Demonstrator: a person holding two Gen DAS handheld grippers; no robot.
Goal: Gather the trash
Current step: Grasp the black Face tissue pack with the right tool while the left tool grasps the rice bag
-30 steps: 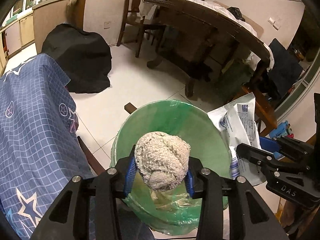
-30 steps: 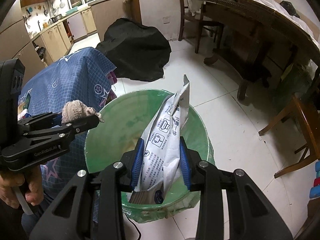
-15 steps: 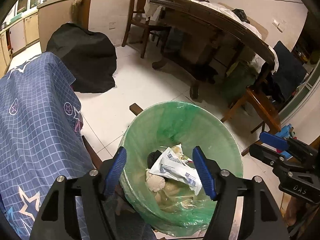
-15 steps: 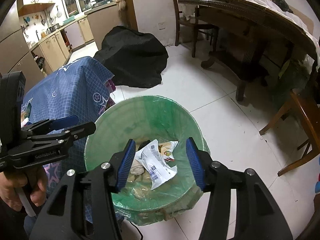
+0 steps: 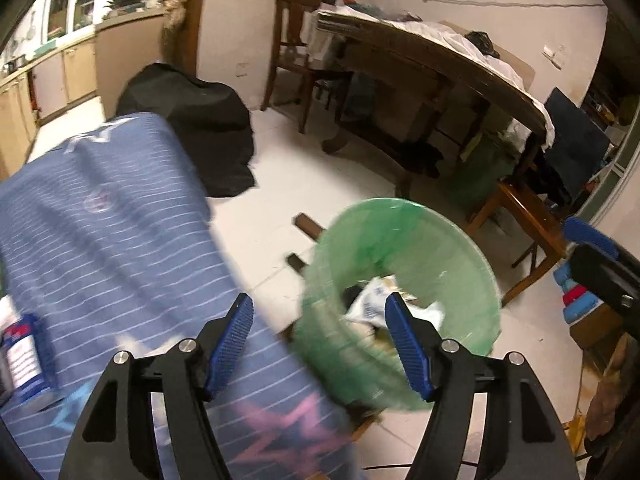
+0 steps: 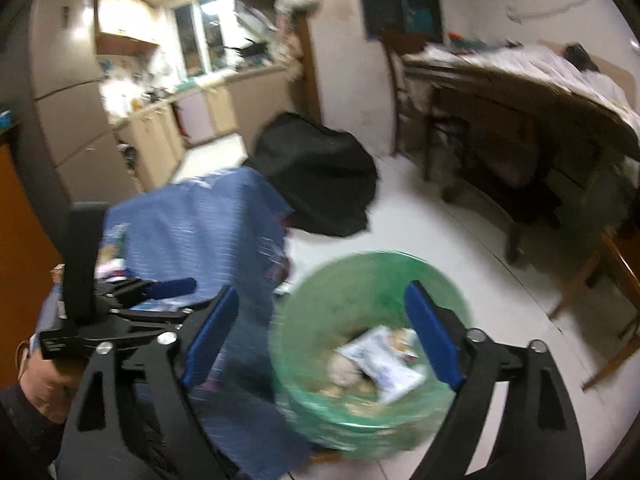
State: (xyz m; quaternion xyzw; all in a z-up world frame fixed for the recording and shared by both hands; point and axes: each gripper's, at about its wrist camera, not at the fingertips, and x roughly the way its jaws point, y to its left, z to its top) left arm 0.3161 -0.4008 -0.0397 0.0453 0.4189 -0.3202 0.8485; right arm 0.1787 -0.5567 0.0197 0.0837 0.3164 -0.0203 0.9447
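1. Left wrist view: the trash sits inside the green-lined bin point(image 5: 404, 300) on the floor; a white wrapper point(image 5: 376, 300) lies on top, smeared by blur.
2. Right wrist view shows the same bin point(image 6: 372, 356) holding the wrapper point(image 6: 384, 364) and a pale cloth wad point(image 6: 344, 368); what lies beneath is hard to make out.
3. A blue checked cloth point(image 5: 104, 240) beside the bin is blurred, and it hides whatever it covers.
4. The left hand-held gripper point(image 5: 320, 344) stands open, nothing between its blue pads.
5. The right hand-held gripper point(image 6: 324, 340) has just been opening; its jaws gape wide above the bin and are empty.
6. A person's hand point(image 6: 44, 384) grasps the left tool's handle, partly cut off.
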